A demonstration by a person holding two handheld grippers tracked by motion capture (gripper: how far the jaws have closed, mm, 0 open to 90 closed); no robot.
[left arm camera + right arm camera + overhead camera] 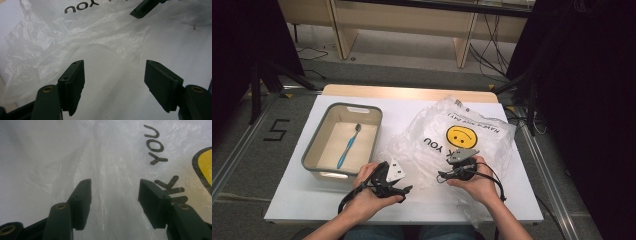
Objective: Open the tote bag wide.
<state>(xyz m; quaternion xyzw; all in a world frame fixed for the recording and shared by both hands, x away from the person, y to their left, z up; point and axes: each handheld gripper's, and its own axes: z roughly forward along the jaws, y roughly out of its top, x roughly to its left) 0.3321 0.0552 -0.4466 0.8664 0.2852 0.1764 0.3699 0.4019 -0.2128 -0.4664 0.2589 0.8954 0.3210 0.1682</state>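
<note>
Crinkled clear plastic bag with yellow smiley [462, 137] | on white counter [302, 200] | my left gripper [113, 82], right gripper [114, 200] released above it | step: approach | next: I pinch the film

Blue toothbrush [348, 146] inside grey bin [314, 145]

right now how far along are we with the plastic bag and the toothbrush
Early days. Done: nothing visibly; the blue toothbrush lies in the grey-rimmed rectangular bin, apart from the crumpled clear plastic bag with a yellow smiley face. In hand: the left gripper and right gripper hover over the bag's near edge, jaws open, nothing between them. Left: gripping the bag and, probably, bagging the toothbrush.
</note>
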